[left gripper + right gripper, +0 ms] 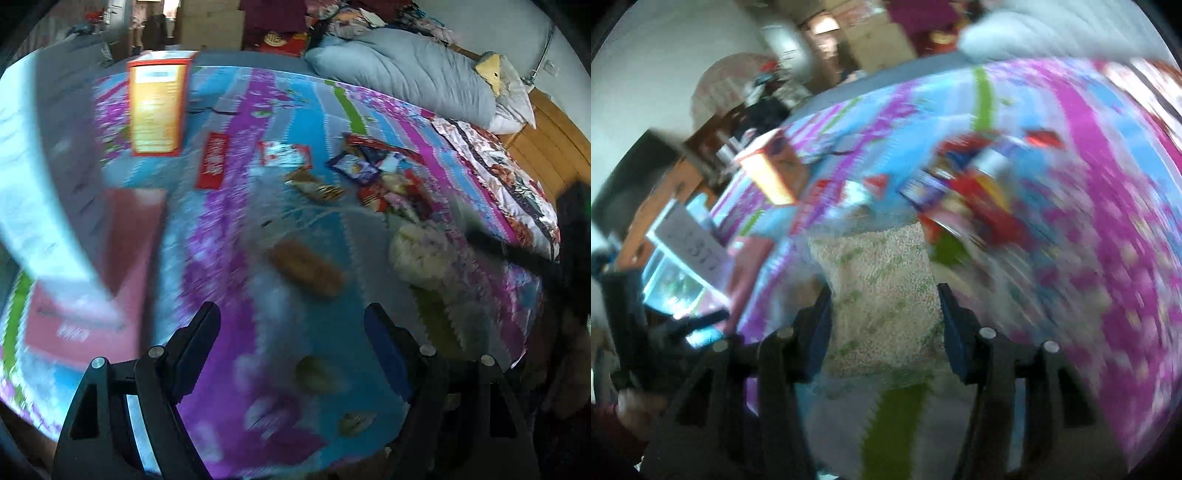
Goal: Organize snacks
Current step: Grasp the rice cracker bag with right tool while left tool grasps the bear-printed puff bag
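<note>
On bedspread (229, 221): snack pile (373, 173), orange box (157, 107); left claw (291, 328) spread, right claw (884, 314) pinching speckled bag (882, 291).

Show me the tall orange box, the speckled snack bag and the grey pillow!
orange box (157, 107): left wrist view, middle of its front face.
speckled snack bag (882, 295): right wrist view, middle of the bag, between the right gripper's fingers.
grey pillow (406, 74): left wrist view, middle of its top.

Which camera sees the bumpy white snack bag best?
The right wrist view: the white snack bag fills the middle, held between the right hand-held gripper's fingers. The left wrist view shows it only as a small blurry pale lump on the bedspread.
</note>
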{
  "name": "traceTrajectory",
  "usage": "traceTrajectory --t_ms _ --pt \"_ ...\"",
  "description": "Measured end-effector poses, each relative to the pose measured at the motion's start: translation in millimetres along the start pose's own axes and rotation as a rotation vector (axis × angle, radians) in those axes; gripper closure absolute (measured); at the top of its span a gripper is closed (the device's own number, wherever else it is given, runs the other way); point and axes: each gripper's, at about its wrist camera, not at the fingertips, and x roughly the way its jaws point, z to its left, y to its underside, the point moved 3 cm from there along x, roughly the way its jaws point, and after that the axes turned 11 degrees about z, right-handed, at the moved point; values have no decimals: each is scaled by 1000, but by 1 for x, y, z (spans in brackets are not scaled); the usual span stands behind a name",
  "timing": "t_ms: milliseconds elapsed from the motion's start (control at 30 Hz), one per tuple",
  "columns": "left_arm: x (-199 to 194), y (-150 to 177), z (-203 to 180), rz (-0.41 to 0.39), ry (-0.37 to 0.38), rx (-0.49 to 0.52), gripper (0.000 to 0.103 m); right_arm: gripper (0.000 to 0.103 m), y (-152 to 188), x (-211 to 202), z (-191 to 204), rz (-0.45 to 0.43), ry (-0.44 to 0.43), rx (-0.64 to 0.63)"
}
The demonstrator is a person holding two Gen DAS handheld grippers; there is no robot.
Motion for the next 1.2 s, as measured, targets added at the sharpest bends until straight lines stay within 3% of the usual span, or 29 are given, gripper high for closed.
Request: traceTrajectory --t_ms 200,367,533,733,833,933,967,1200 --pt "34 -34 -68 76 121 136 22 48 32 -22 -58 -31 8 175" --pt "64 -49 -123 68 163 255 22 48 38 -28 -73 -44 -4 217" --pt "96 -51 -143 65 95 320 17 48 38 -32 -73 -54 -18 203" --pt "107 -50 -139 41 42 354 11 47 35 -34 -77 -73 -33 201" --pt "119 -49 -137 42 -11 374 4 47 33 -34 -76 -79 -33 198" --pt "126 -47 -135 50 -22 371 7 47 32 -35 -73 -89 -31 192" --pt "123 -47 -135 45 -20 374 18 48 31 -36 -72 -94 -30 186" --pt "86 -40 -146 -34 -36 398 20 49 21 -36 -62 -83 -7 120"
